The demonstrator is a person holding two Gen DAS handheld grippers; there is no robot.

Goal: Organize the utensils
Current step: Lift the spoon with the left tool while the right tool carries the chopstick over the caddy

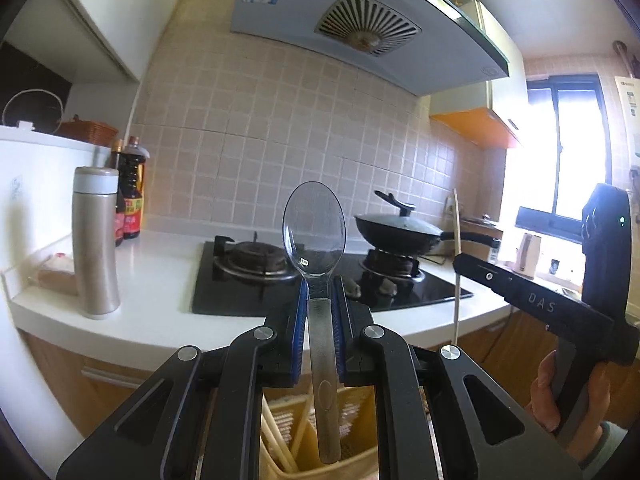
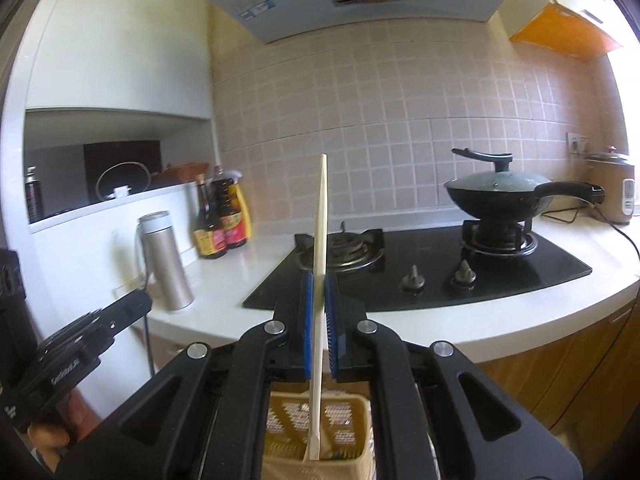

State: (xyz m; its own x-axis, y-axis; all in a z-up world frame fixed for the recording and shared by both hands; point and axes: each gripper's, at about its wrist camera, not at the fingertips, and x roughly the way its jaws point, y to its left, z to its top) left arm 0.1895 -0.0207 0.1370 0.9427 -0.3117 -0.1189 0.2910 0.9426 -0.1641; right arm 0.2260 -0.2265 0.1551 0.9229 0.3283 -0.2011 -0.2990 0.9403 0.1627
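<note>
A: Left camera first?
B: The left gripper [image 1: 320, 300] has its jaws clamped on a clear plastic spoon [image 1: 316, 248], bowl up, blocking part of the stove [image 1: 320, 280]. A thermos [image 1: 96, 240] stands left; the utensil basket [image 1: 288, 432] sits below.

A: And the right camera?
B: The right gripper [image 2: 319, 300] pinches an upright chopstick [image 2: 319, 264], its lower end above the basket [image 2: 316, 428]. Only here do the stove knobs [image 2: 414, 278] and a rice cooker [image 2: 616, 188] show; the wok [image 2: 496, 196] appears in both.

text: "DAS" | on: right claw [image 1: 460, 266] body | other labels: unreadable
</note>
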